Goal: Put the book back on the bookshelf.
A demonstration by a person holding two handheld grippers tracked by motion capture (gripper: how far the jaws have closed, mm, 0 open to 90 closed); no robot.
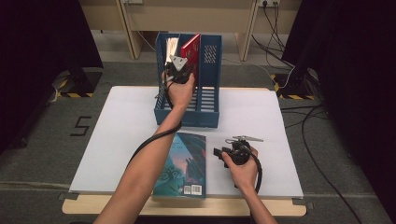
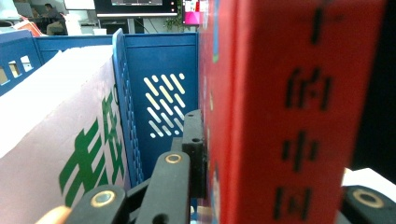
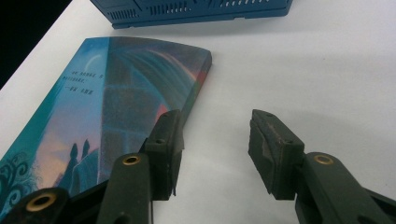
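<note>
A red book [image 1: 190, 51] with black characters down its spine stands in a blue file rack [image 1: 208, 105], whose walls carry a pattern of pale slanted slots. Beside it in the rack, a whitish-pink book [image 2: 51, 140] bears large green characters. On the white counter [image 1: 116, 135] lies a teal book [image 1: 184, 163], its cover shading from turquoise to dusky blue with an orange glow, dark swirls at one corner and a white barcode patch. The right hand-held gripper [image 3: 212, 154] has black jaws with brass-coloured rivets. The floor is grey, with black-and-yellow striped tape [image 1: 70, 94].
</note>
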